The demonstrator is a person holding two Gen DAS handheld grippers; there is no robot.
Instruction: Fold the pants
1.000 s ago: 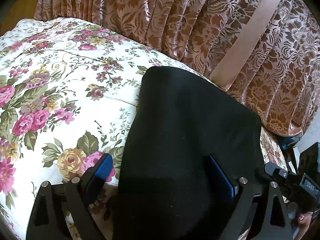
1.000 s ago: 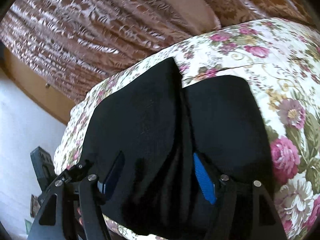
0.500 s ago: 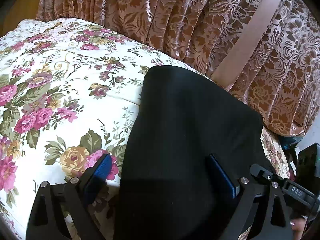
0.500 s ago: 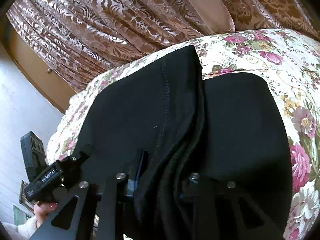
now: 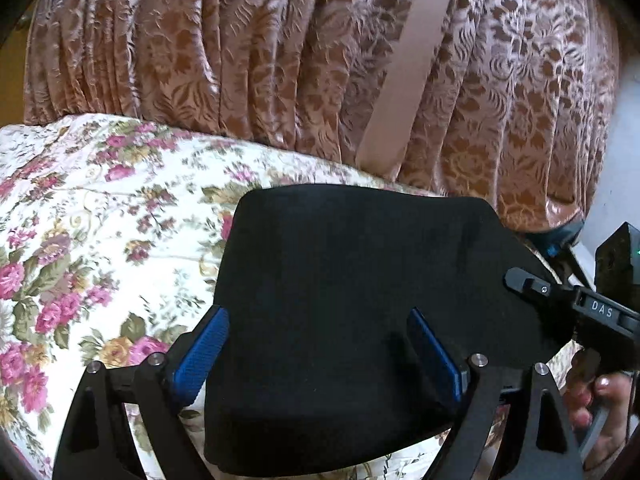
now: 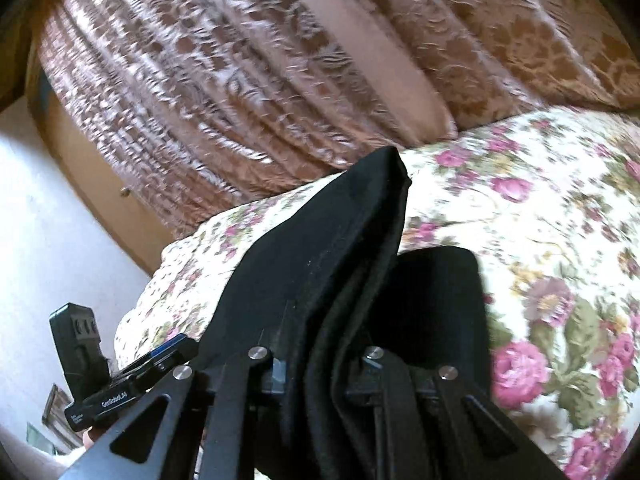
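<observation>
While the right claw (image 6: 320, 368) has just clenched a bunched edge of the black pants (image 5: 360, 280) near the floral bed's (image 5: 100, 208) corner, the left claw (image 5: 316, 348) straddles them released, so lifting could drag the fold askew.

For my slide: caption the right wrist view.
Right gripper pinches the black pants, lifting them above a floral bedspread.

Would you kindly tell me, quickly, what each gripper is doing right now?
Left gripper: jaws open, astride the black pants, not pinching.
Right gripper: jaws have just closed on the pants.
</observation>
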